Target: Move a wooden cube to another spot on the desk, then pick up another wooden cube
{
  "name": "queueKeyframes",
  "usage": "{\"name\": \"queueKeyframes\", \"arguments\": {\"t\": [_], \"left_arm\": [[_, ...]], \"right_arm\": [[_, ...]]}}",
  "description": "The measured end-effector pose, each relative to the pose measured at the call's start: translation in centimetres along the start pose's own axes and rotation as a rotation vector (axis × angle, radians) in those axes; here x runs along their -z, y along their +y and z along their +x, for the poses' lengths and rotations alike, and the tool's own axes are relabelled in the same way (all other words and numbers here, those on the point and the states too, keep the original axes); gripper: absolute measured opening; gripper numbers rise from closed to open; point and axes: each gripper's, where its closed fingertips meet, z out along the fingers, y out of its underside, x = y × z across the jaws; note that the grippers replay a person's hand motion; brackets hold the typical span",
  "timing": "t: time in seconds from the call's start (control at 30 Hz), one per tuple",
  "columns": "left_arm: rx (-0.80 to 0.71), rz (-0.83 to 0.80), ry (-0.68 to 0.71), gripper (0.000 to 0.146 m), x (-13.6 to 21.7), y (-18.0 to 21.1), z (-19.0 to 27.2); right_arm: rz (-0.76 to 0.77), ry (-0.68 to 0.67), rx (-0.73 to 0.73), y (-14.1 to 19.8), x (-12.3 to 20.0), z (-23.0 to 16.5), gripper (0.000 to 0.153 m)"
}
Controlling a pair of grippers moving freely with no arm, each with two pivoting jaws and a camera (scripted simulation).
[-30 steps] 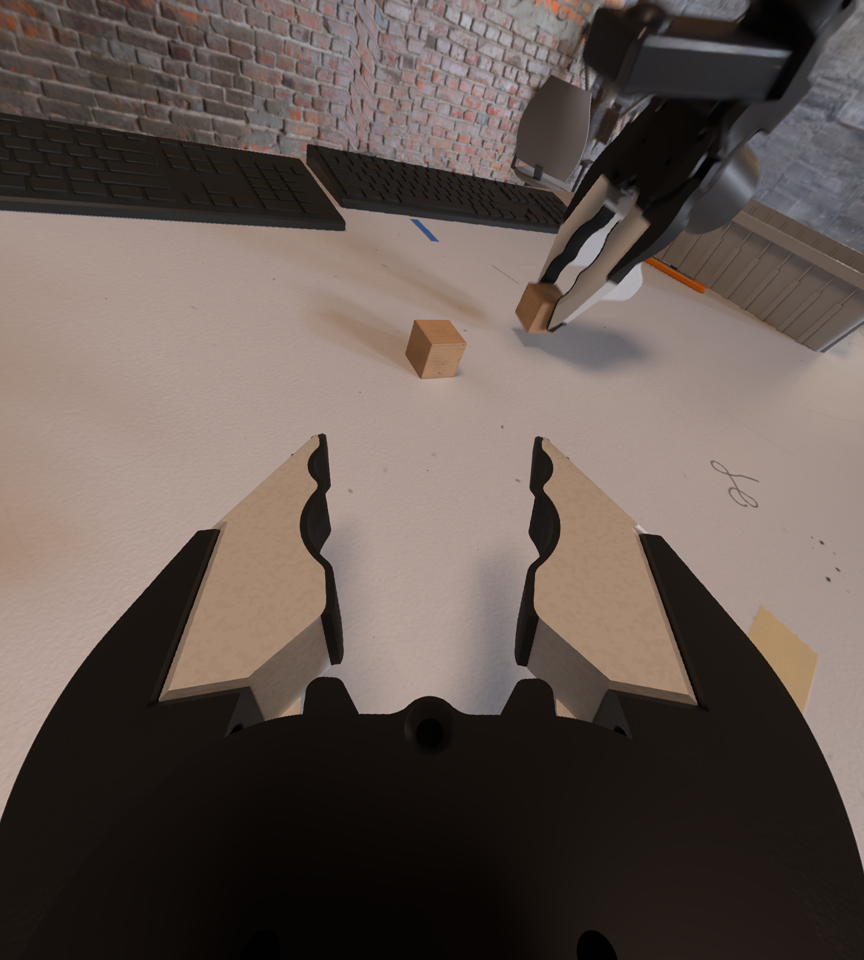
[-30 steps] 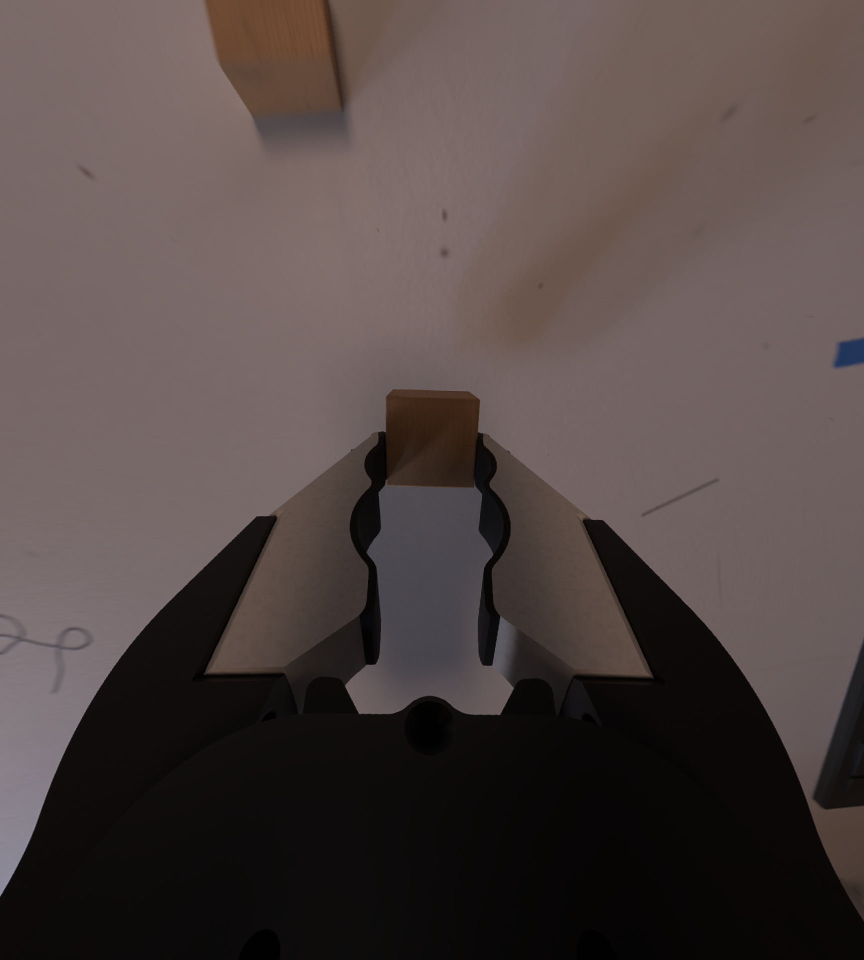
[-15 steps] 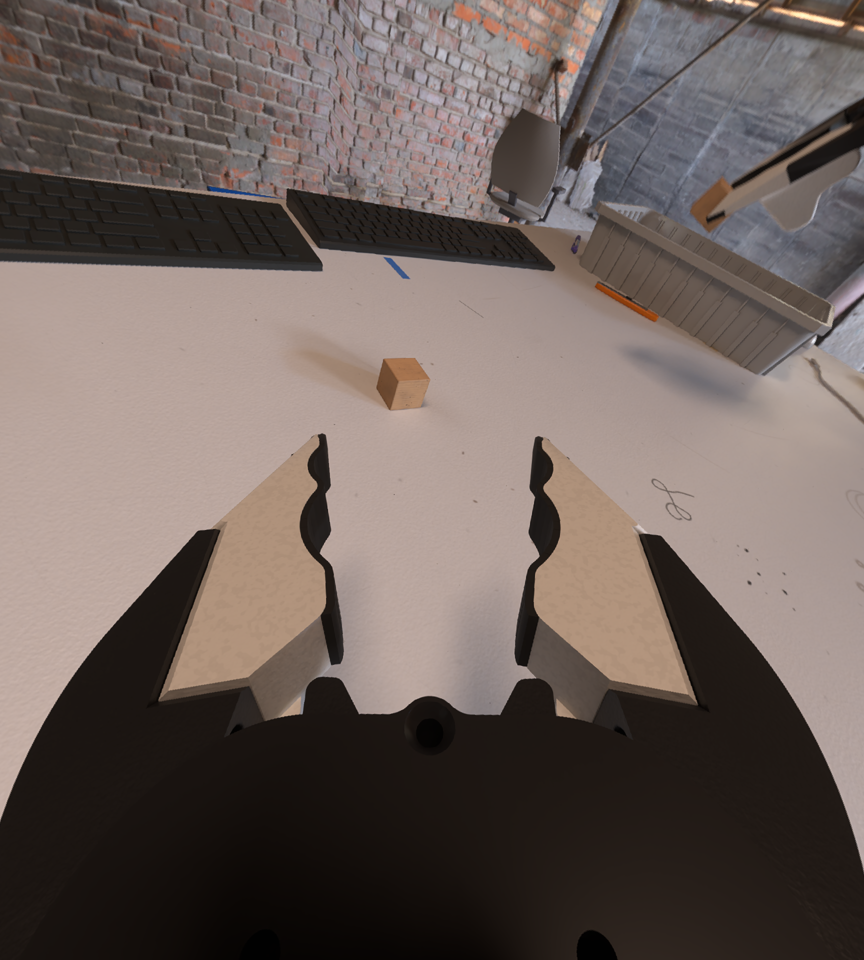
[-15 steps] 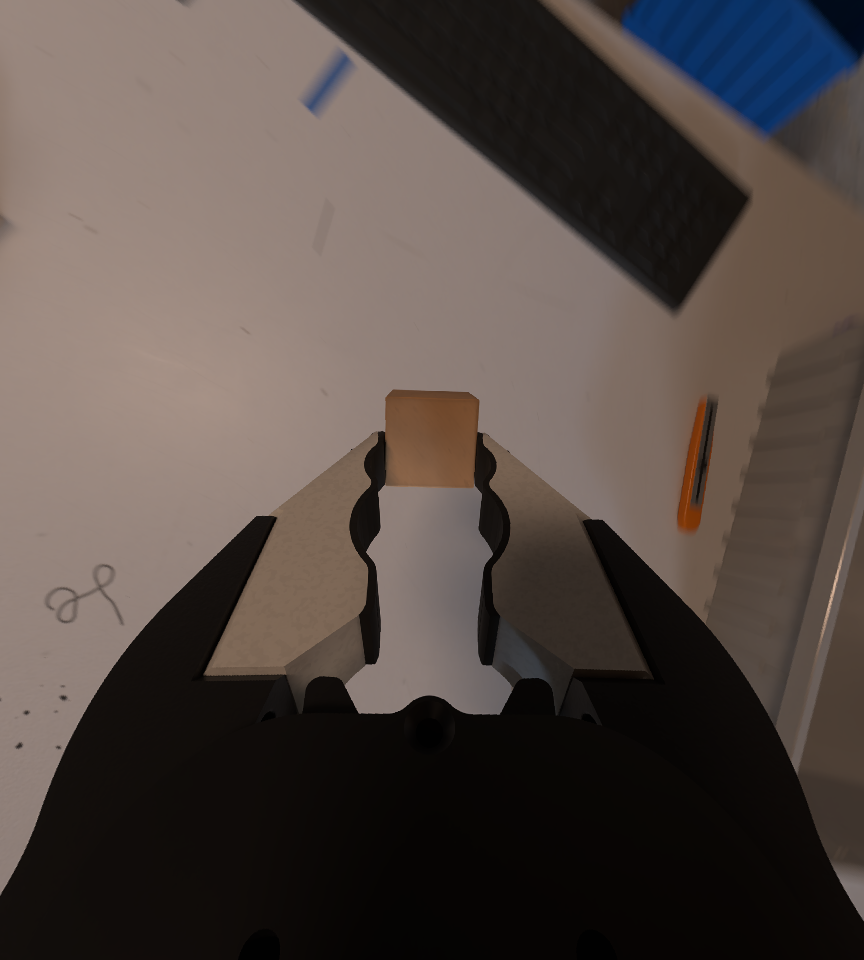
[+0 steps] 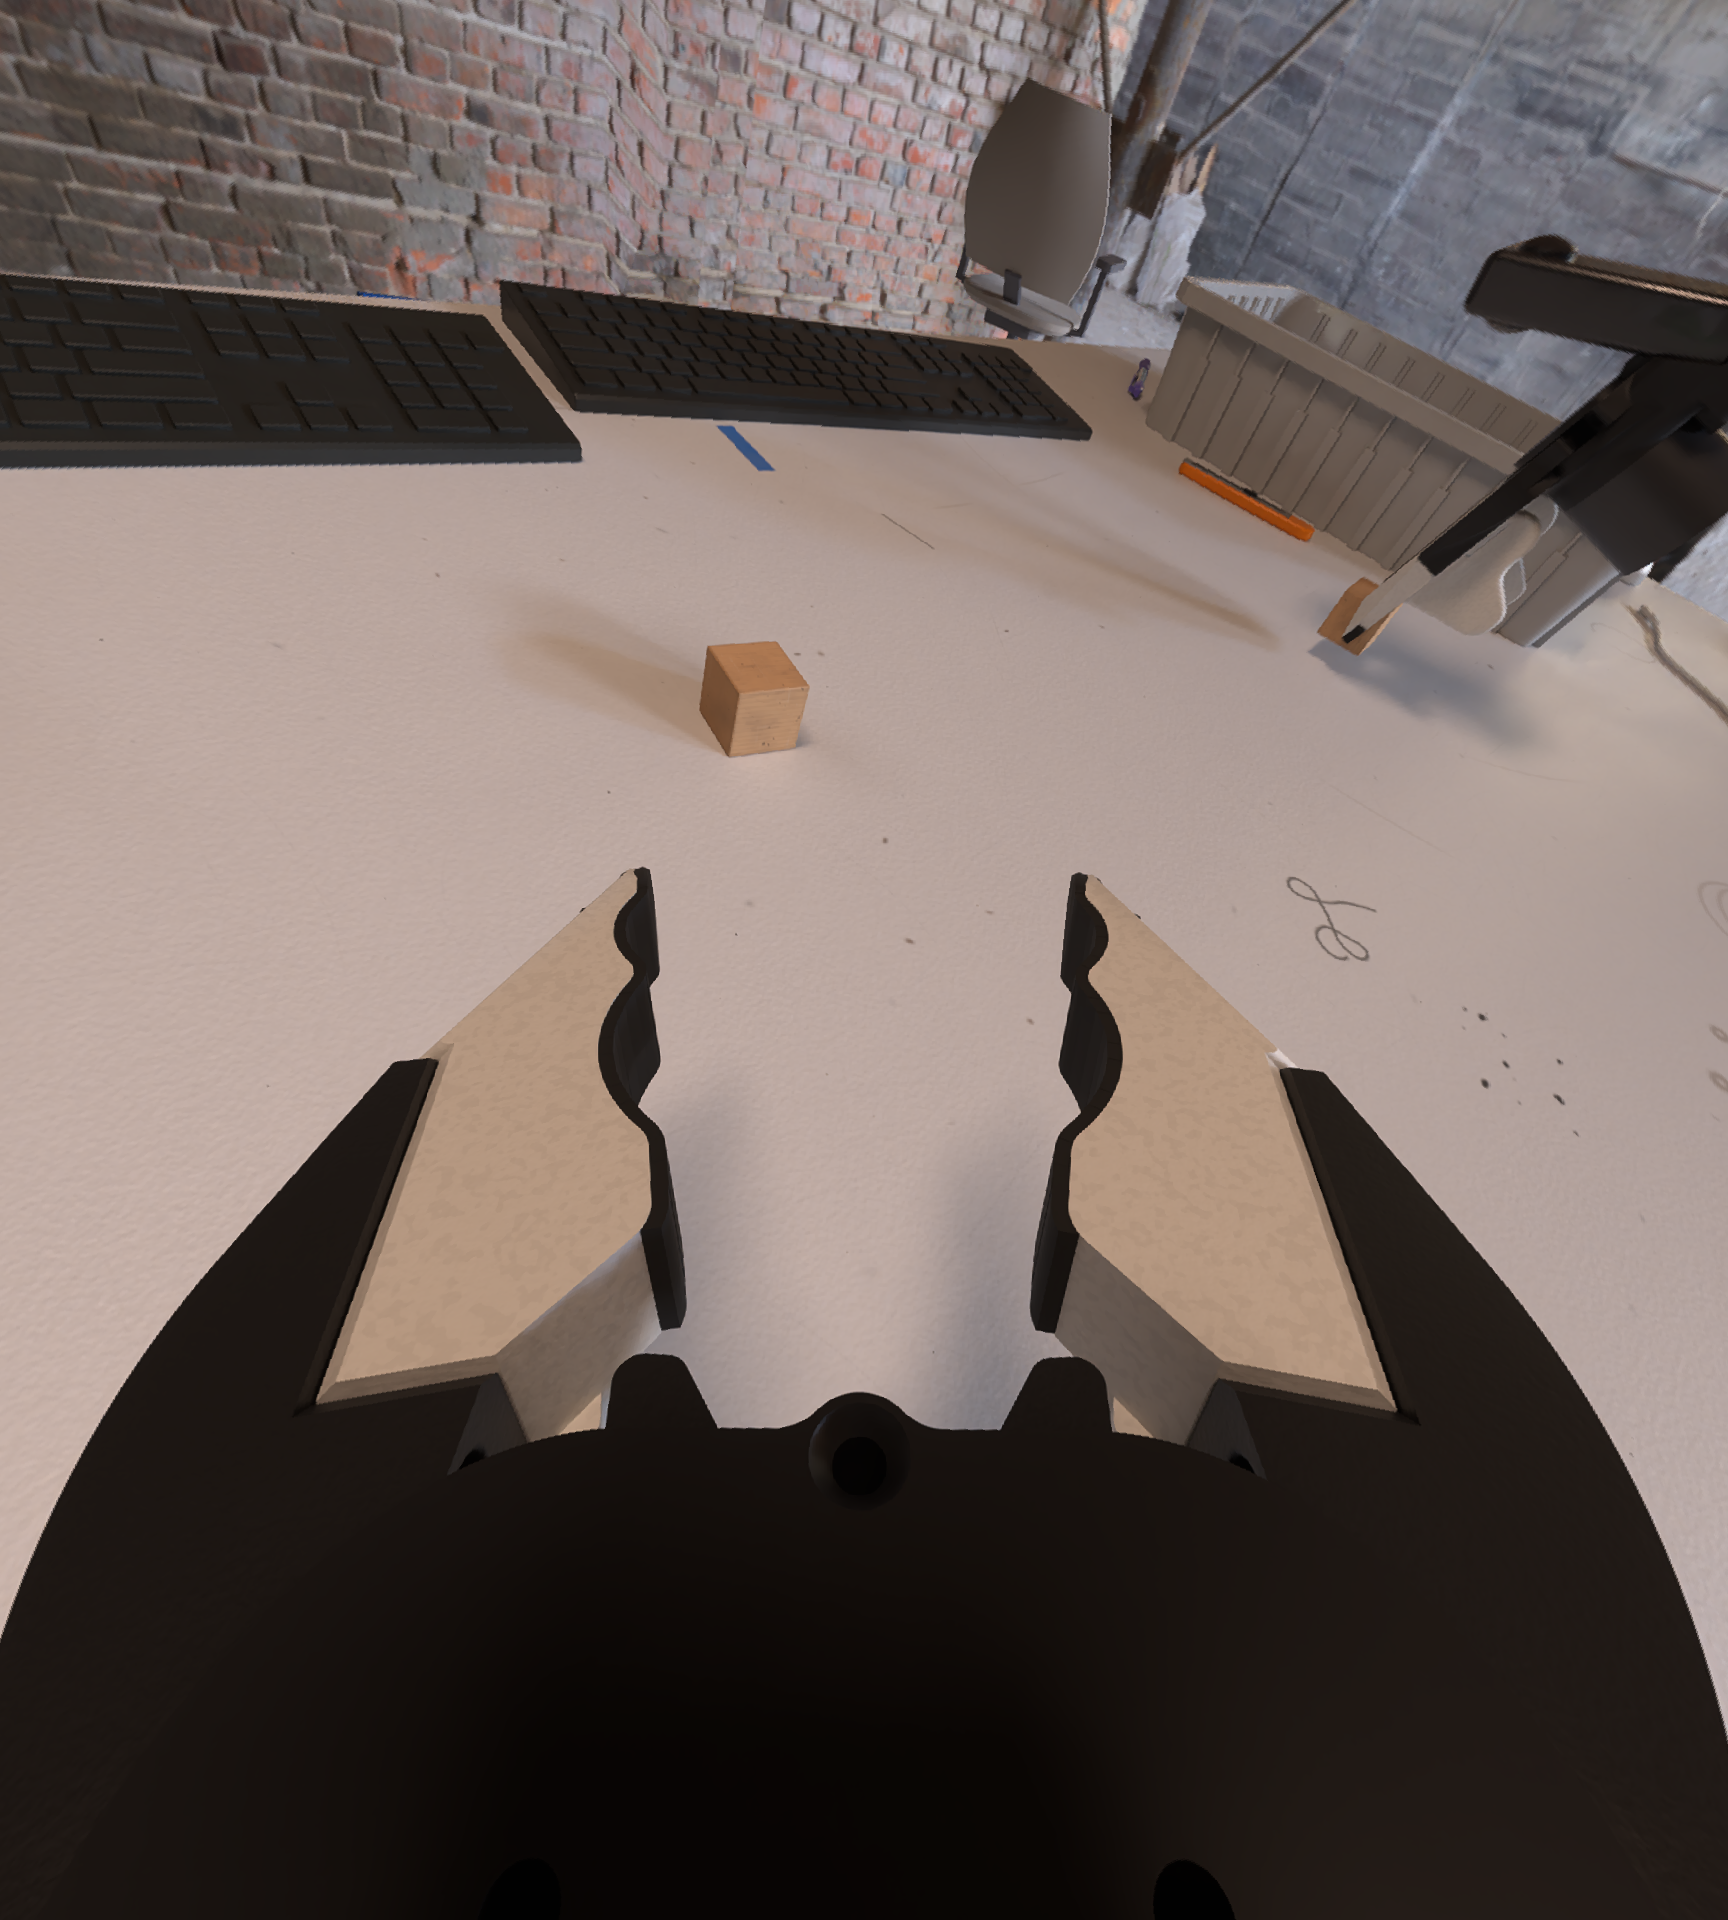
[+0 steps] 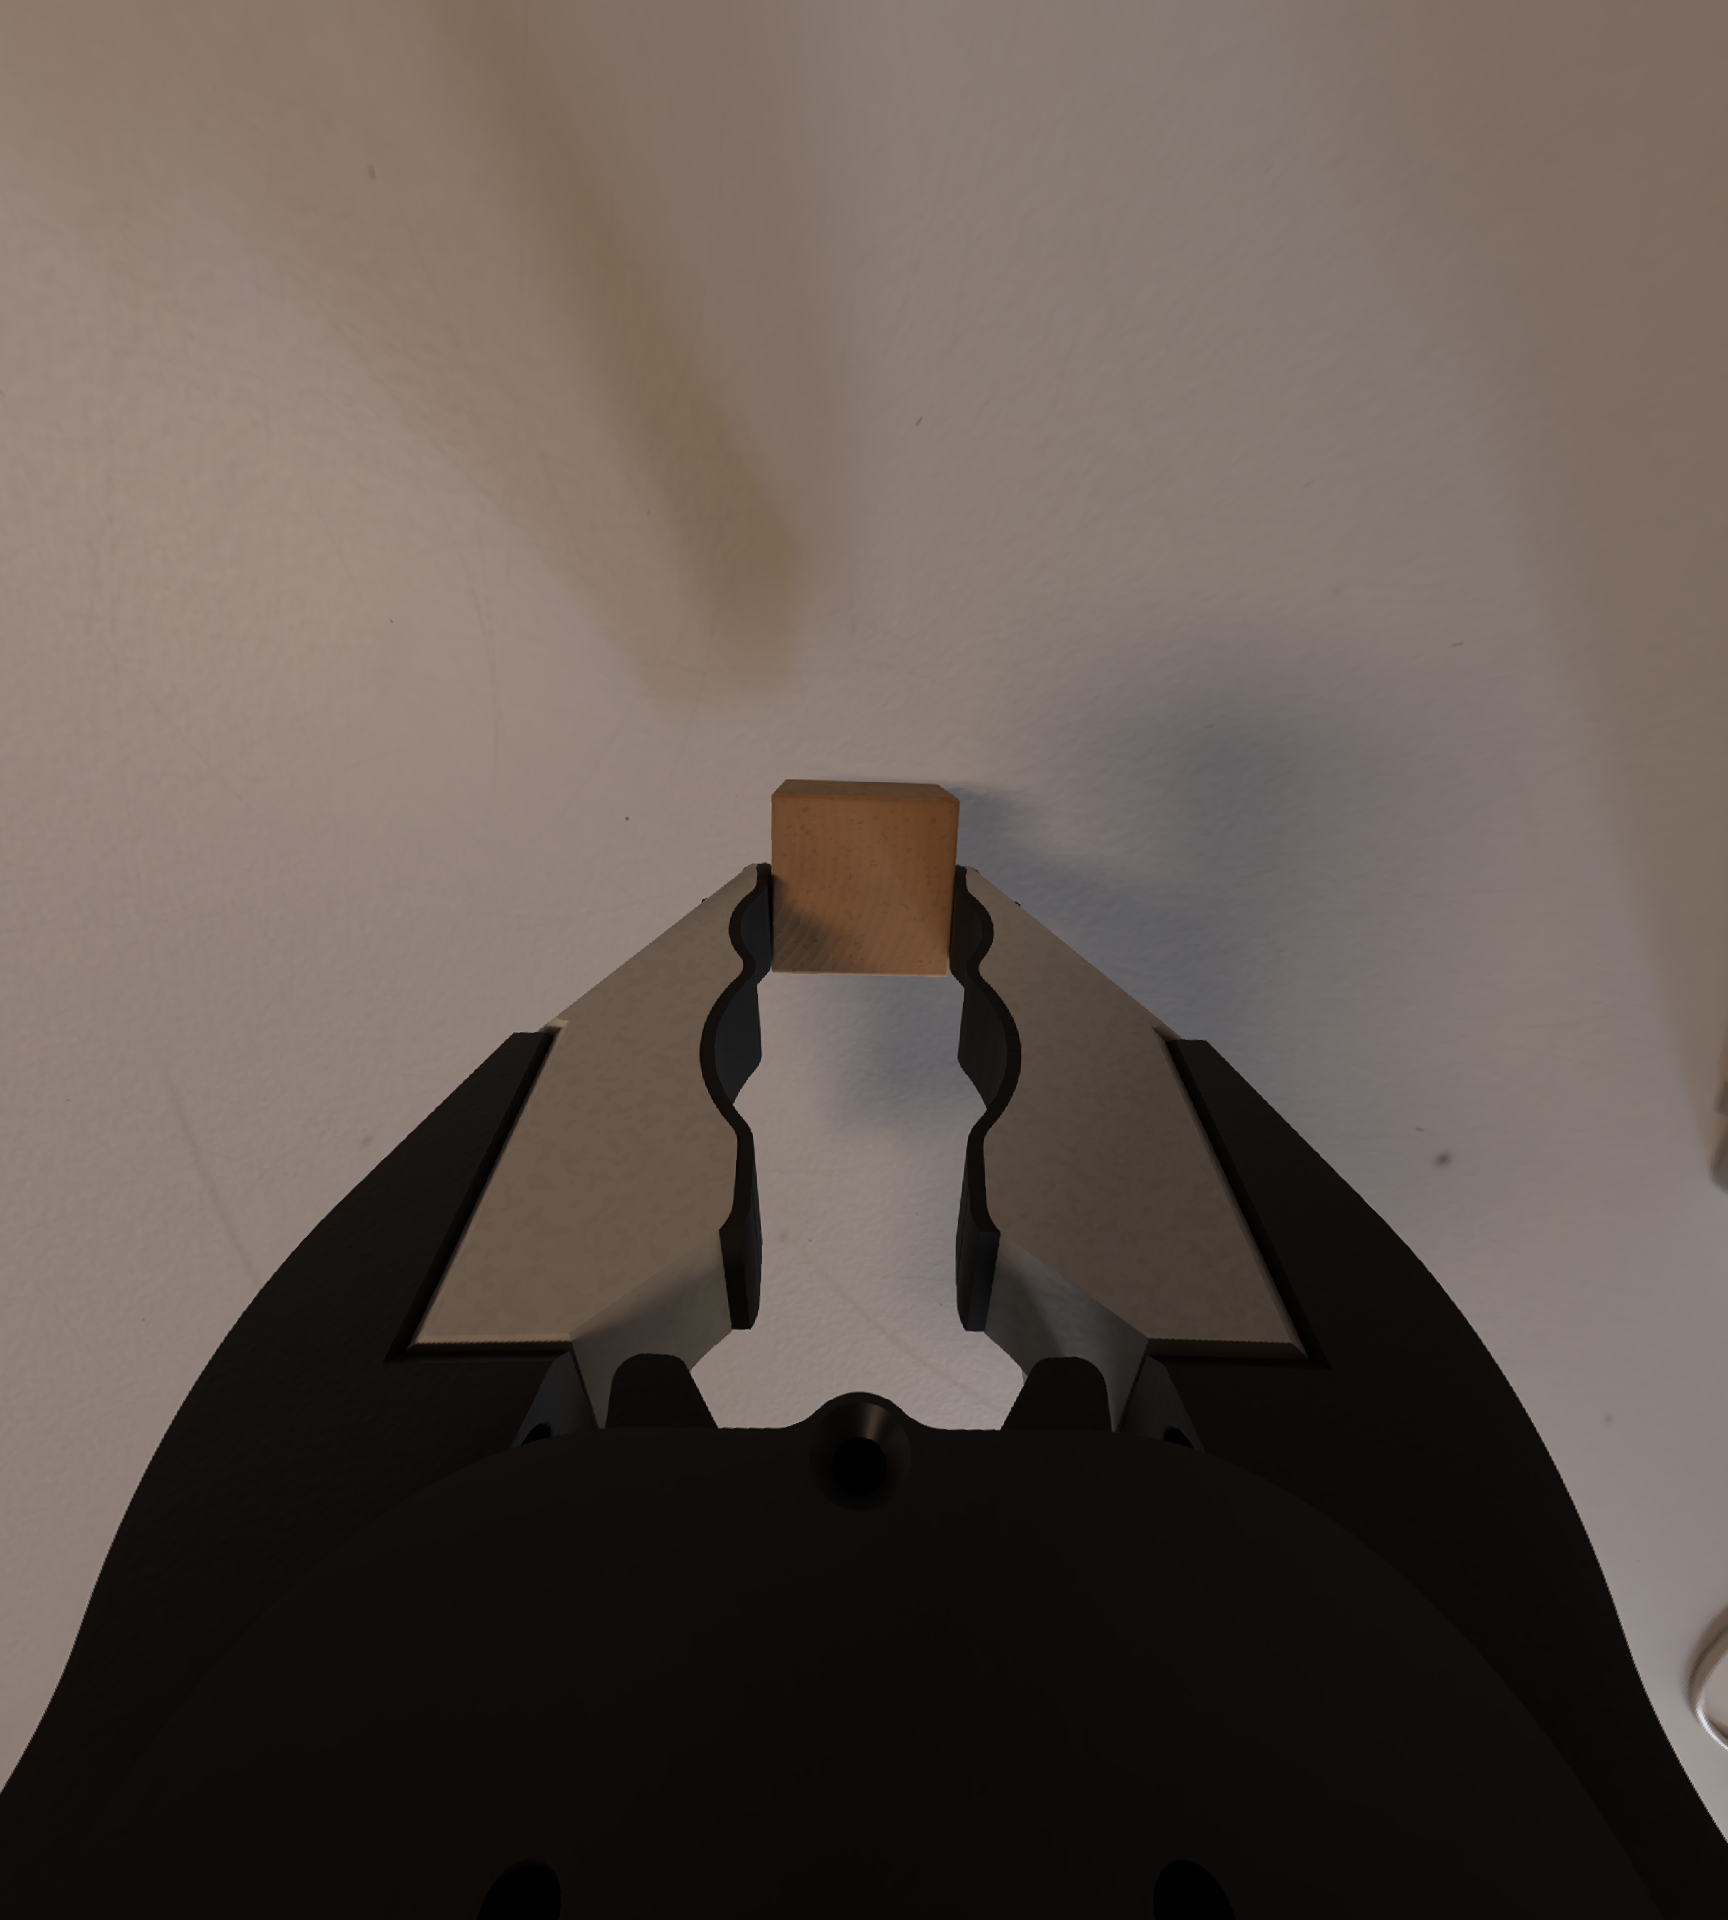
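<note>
Right tongs [image 6: 862,873] grip 1 wooden cube [image 6: 862,883] – left tongs [image 5: 858,883] gape, second cube [image 5: 753,698] ahead.

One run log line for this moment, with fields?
right claw: shut on held cube, near desk | left claw: open | free cube: untouched

Two black keyboards [image 5: 216,364] side by side, grey ribbed bin [image 5: 1359,436], orange marker [image 5: 1244,501], blue tape strip [image 5: 746,448]

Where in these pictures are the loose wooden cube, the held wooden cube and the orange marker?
loose wooden cube [image 5: 753,696], left wrist view, on its corner edge.
held wooden cube [image 6: 862,883], right wrist view, on its upper face.
orange marker [image 5: 1244,500], left wrist view, on the middle of its barrel.
</note>
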Motion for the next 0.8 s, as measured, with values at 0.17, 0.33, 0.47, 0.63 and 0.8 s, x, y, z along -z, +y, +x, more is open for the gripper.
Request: {"name": "queueKeyframes", "arguments": {"t": [0.17,0.33,0.47,0.63,0.8], "left_arm": [[-0.005,-0.008,-0.007,0.079,0.3,0.3,0.0],[0.004,-0.001,-0.005,0.079,0.5,0.2,-0.2],[-0.002,0.015,-0.009,0.079,0.7,-0.2,-0.3],[0.016,0.032,0.011,0.079,0.4,-0.8,0.0],[-0.011,0.031,0.031,0.08,1.0,-1.5,1.2]], "right_arm": [[-0.008,-0.055,-0.015,0.2,-1.0,-1.0,0.034],[0.086,0.048,0.034,-2.0,3.0,-0.7,0.077],[0.395,0.096,0.169,-7.6,11.4,-5.6,0.08],[0.571,-0.185,0.727,-12.4,14.9,-22.5,0.081],[0.418,-0.425,1.034,-14.4,8.9,-34.9,0.082]]}}
